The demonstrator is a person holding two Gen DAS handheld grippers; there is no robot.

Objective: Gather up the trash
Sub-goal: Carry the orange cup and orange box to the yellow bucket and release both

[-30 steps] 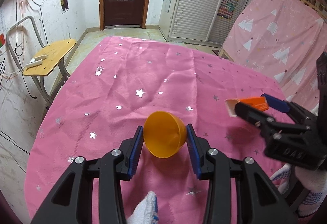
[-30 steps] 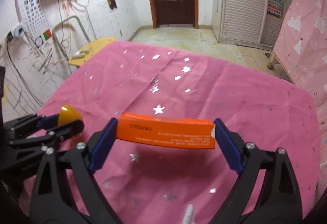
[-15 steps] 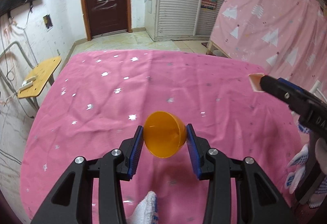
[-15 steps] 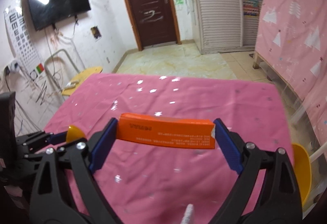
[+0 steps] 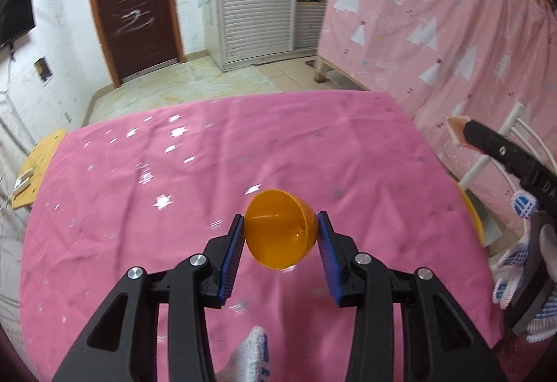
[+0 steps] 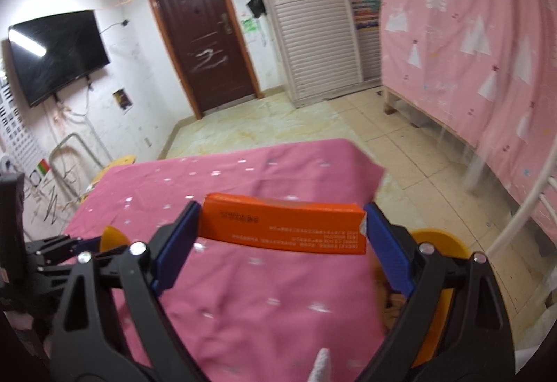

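Left gripper (image 5: 280, 235) clamps orange plastic half-shell (image 5: 280, 228) by its sides above pink tablecloth (image 5: 139, 208) — light, smooth, may slip. Right gripper (image 6: 282, 230) wide, grips orange carton (image 6: 283, 228) by its ends — light, crushable. Yellow bin (image 6: 438, 239) beside table.

Ahead of the left gripper (image 5: 280, 239), filled by an orange half-shell (image 5: 280, 234), the pink star-print tablecloth (image 5: 195, 194) lies bare to its far edge. To its right, the right gripper (image 6: 282, 225), spanned by an orange carton (image 6: 283, 225), hangs past the table's corner. Below and right of that gripper sits a yellow bin (image 6: 437, 237); a white metal chair frame (image 6: 522, 211) and a pink curtain (image 6: 480, 33) close off the right side.
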